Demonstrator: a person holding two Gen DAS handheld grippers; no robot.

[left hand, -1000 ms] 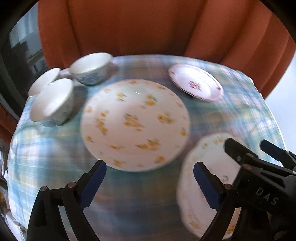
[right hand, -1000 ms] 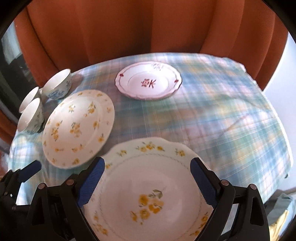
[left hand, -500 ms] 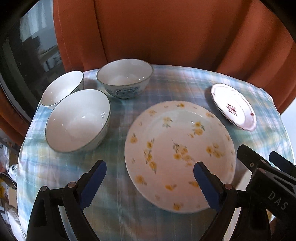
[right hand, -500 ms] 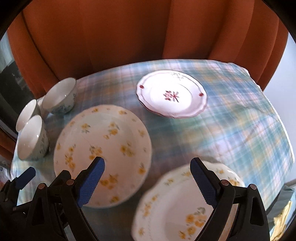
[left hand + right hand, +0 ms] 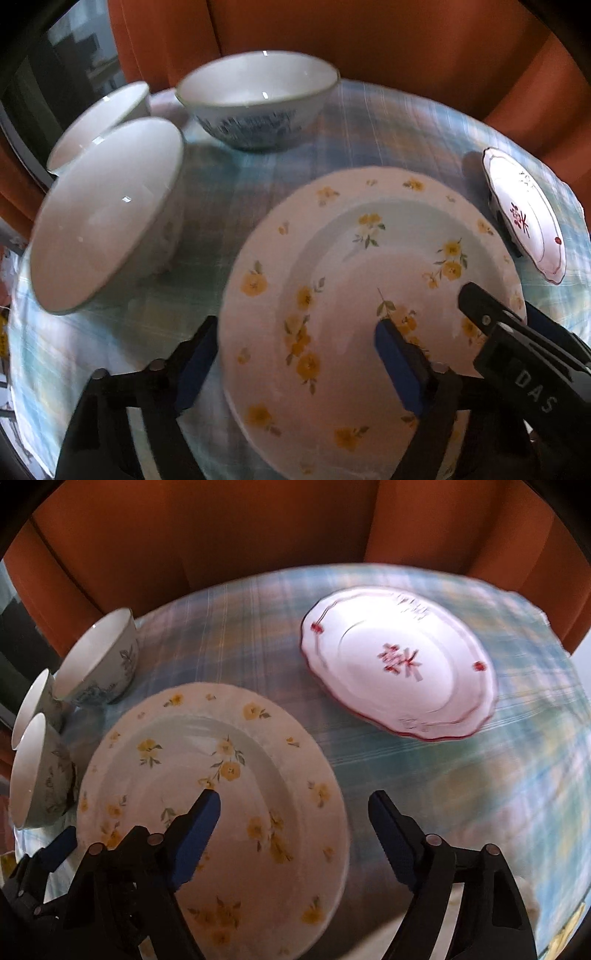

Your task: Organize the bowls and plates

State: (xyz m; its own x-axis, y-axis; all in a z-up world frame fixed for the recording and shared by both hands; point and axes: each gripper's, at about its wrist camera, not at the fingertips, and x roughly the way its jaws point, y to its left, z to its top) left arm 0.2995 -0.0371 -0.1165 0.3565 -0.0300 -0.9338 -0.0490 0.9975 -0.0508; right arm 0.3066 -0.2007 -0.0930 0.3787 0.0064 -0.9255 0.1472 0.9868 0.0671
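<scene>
Bowls: three white bowls stand at the left back of the desk (image 5: 480, 775). The front bowl (image 5: 107, 218) and the small bowl (image 5: 99, 122) behind it are close together; the blue-patterned bowl (image 5: 258, 99) sits just to their right. All three look empty.
Yellow-flower plate: the big plate (image 5: 369, 295) lies flat near the front, right of the bowls, nothing on it.
Red-trim plate: the smaller plate (image 5: 399, 664) lies farther back to the right, apart from the big one, also bare.
Around: a blue checked cloth (image 5: 229, 206) covers the desk; an orange curtain (image 5: 258, 528) hangs behind.
Left claw (image 5: 295, 365): wide, holding nothing, one finger left of the big plate's rim, the other over its middle.
Right claw (image 5: 295, 834): wide, holding nothing, straddling the same plate's right edge.
</scene>
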